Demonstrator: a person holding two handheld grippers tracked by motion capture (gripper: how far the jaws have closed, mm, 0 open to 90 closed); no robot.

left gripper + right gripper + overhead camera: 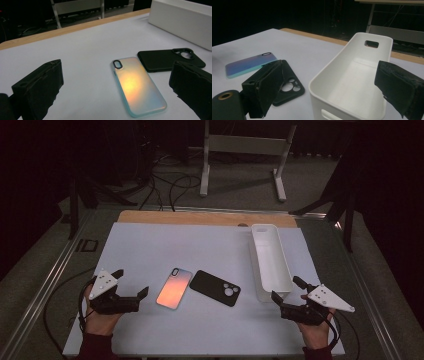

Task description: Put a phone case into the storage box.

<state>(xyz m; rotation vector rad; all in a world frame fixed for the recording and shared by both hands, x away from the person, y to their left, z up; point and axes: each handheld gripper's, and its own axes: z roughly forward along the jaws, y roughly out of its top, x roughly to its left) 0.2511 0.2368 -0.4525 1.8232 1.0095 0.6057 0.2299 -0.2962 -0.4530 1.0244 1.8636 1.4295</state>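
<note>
Between both wide-open, empty claws (133,282) (286,288), two phone cases (173,288) (215,287) lie beside the bin (270,261).

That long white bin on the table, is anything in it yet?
Empty. The white bin shows a bare floor in the right gripper view; both phone cases lie outside on the table.

My left gripper (131,282) sits low at my near left, its jaws spread wide and pointing toward the middle, with nothing between them. My right gripper (286,289) sits low at my near right, jaws equally wide apart and empty, angled inward. Each hand grips its tool from behind, wrists level.
</note>
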